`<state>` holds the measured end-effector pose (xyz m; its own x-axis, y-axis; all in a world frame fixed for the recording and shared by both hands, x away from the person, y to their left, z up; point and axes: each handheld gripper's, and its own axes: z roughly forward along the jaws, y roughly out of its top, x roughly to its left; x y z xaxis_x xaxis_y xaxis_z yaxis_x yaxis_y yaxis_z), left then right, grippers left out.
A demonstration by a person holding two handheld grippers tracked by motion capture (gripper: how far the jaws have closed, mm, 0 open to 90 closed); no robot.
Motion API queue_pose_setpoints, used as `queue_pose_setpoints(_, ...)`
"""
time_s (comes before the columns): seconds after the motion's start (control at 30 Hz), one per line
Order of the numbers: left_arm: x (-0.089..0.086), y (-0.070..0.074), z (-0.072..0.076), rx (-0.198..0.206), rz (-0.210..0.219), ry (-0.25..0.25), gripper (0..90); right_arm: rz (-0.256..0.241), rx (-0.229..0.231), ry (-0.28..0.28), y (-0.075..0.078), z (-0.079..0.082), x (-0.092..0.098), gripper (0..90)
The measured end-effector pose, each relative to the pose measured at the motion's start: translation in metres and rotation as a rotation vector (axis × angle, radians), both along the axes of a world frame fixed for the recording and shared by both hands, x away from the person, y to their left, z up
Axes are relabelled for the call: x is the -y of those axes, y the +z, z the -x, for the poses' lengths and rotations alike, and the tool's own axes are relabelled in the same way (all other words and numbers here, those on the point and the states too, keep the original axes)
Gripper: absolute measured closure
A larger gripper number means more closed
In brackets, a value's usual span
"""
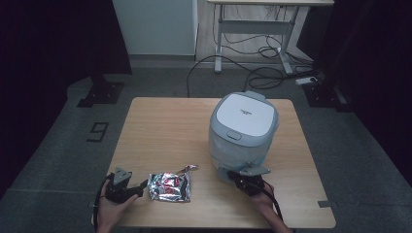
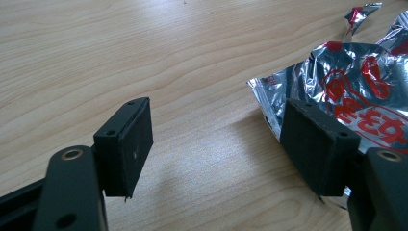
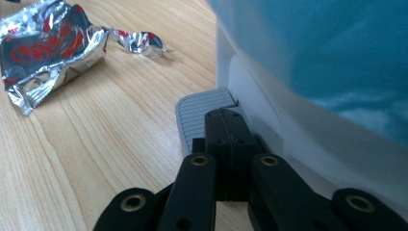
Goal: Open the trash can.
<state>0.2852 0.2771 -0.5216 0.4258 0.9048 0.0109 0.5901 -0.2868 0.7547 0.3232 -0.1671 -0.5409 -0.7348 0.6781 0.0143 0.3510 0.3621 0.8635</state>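
Dim room, wooden table: with your right gripper, fingers pressed together, on the bin pedal at five o'clock, press squarely, then slide the wide-spread left gripper around the wrapper.

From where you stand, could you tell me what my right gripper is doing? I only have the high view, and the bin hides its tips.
Observer: The right gripper is shut, its tips resting on the grey ribbed pedal at the foot of the pedal bin.
Operator: Thank you. Is anything caught between them?
Observer: No, the two pads meet with nothing between.
Operator: And is the left gripper touching the foil wrapper yet?
Observer: The left gripper is open. One pad overlaps the edge of the foil wrapper, but whether it touches I cannot tell; the other pad stands over bare wooden table.
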Motion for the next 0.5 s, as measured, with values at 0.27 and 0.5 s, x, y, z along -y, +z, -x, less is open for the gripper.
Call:
queue_pose_setpoints(0.27, 0.0036, 0.0001, -0.0003, -0.002, -0.013, -0.011, 27.4, 0.040, -0.004, -0.037, 0.0022, -0.0004, -0.0042, 90.0)
queue_pose_setpoints(0.5, 0.0016, 0.0001, -0.0001, -0.003, -0.009, -0.003, 27.3, 0.059, -0.014, -0.046, 0.0030, 0.0001, -0.0067, 90.0)
